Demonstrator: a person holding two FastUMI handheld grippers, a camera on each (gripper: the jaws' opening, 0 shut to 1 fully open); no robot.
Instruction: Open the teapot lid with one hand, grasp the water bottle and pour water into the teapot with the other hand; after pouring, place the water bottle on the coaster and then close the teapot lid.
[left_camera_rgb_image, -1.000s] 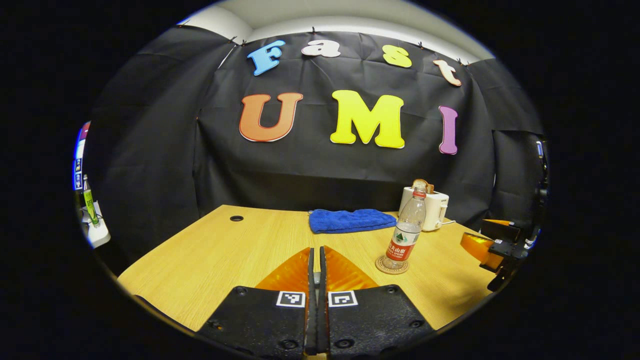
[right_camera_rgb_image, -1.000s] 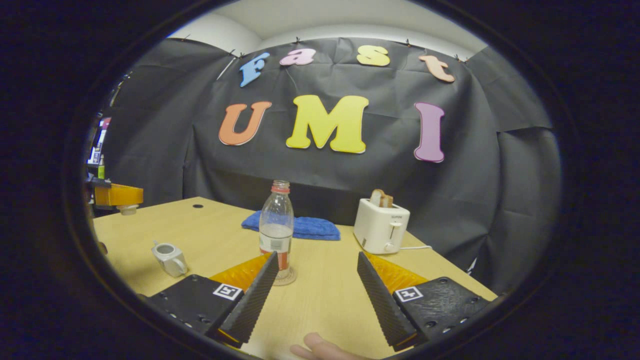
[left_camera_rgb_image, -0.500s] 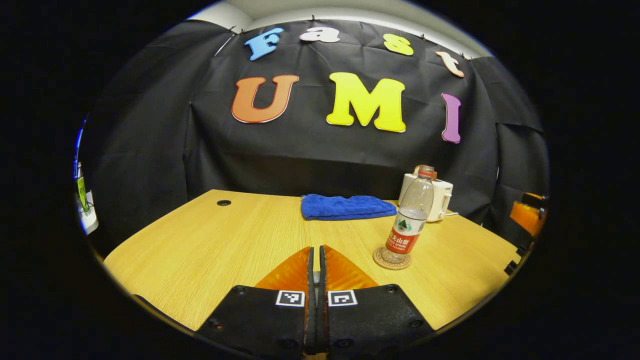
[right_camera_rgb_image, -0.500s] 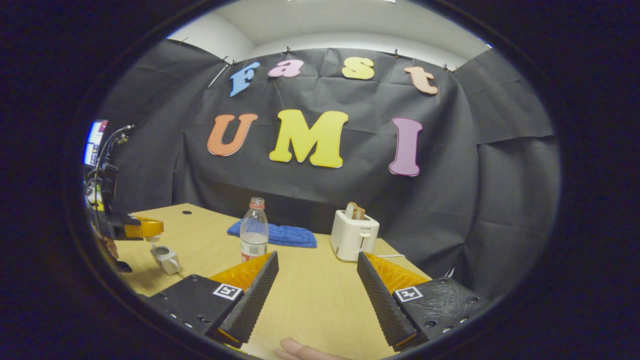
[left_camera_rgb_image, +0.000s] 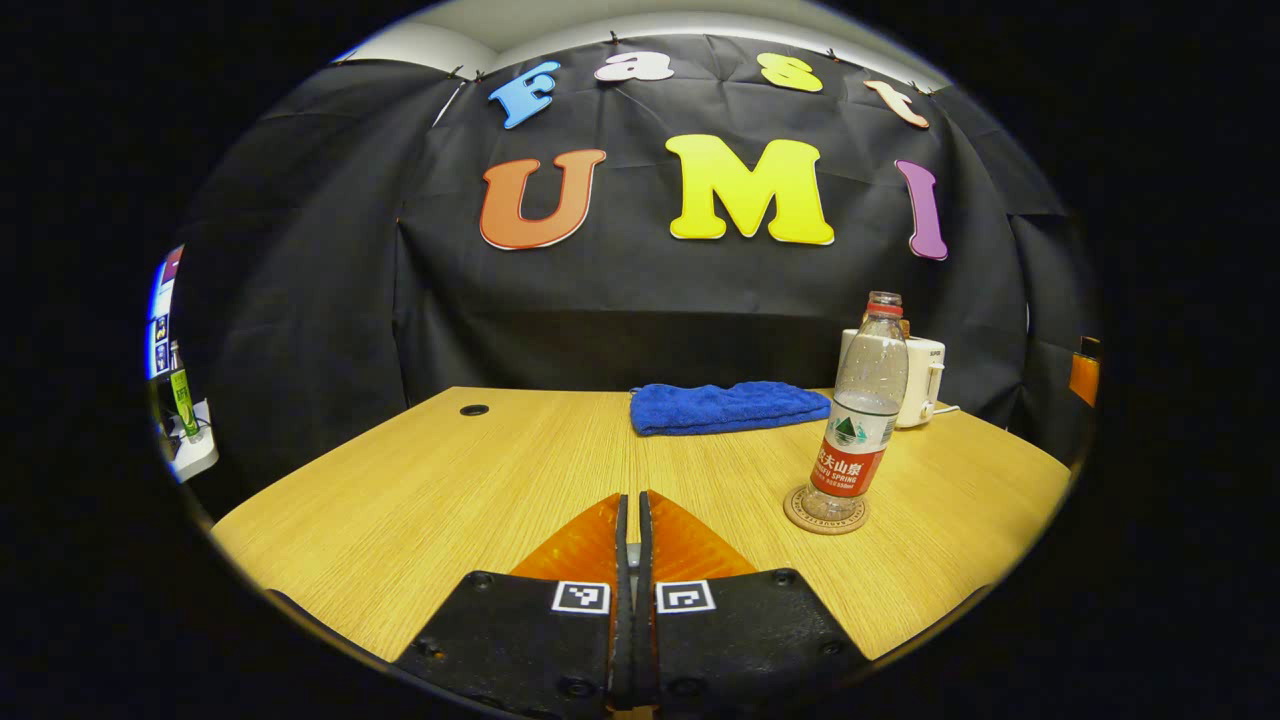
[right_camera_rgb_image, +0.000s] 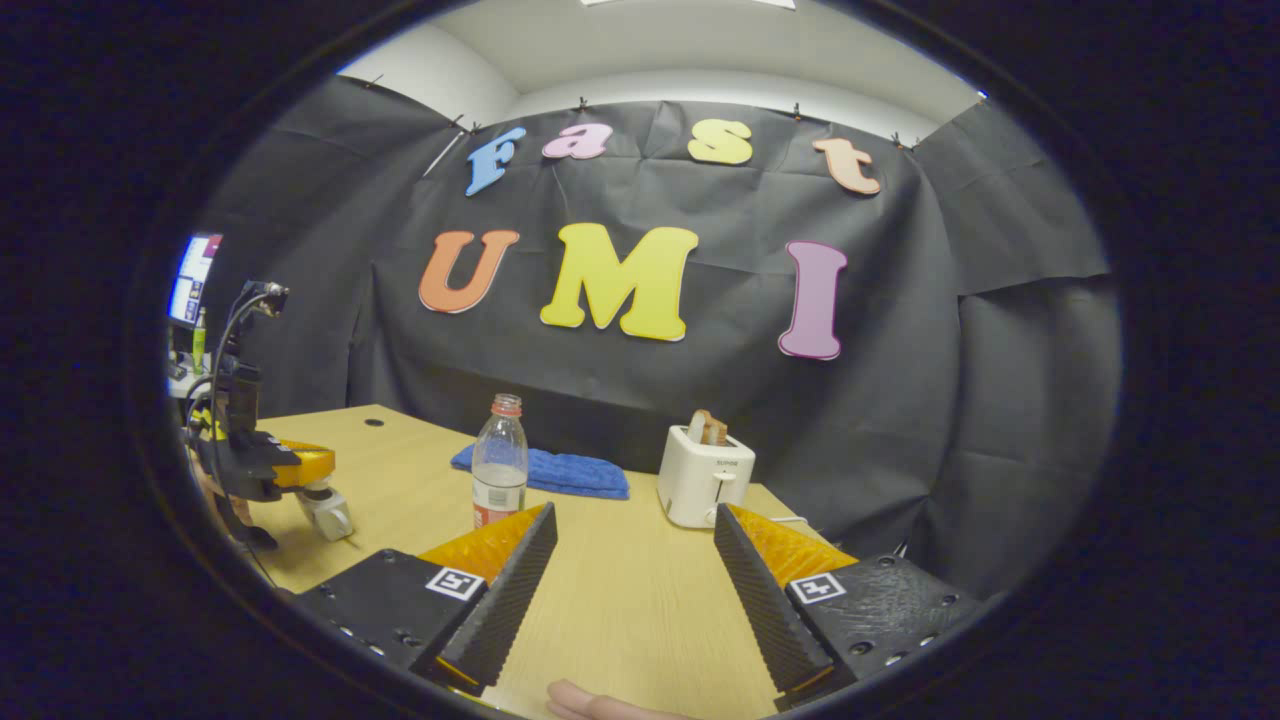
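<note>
The water bottle (left_camera_rgb_image: 859, 420), part full, stands upright on the coaster (left_camera_rgb_image: 826, 510) on the worktop (left_camera_rgb_image: 420, 490). The toaster (right_camera_rgb_image: 705, 475) holds bread. In the right gripper view the left gripper (right_camera_rgb_image: 300, 468) hangs over the teapot (right_camera_rgb_image: 330, 512), seemingly lowering the lid; fingers closed. The right gripper (right_camera_rgb_image: 630, 560) hovers low, fingers spread wide.

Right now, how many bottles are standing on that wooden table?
1. The water bottle stands upright on a round coaster, in front of the blue towel and the white toaster.
</note>
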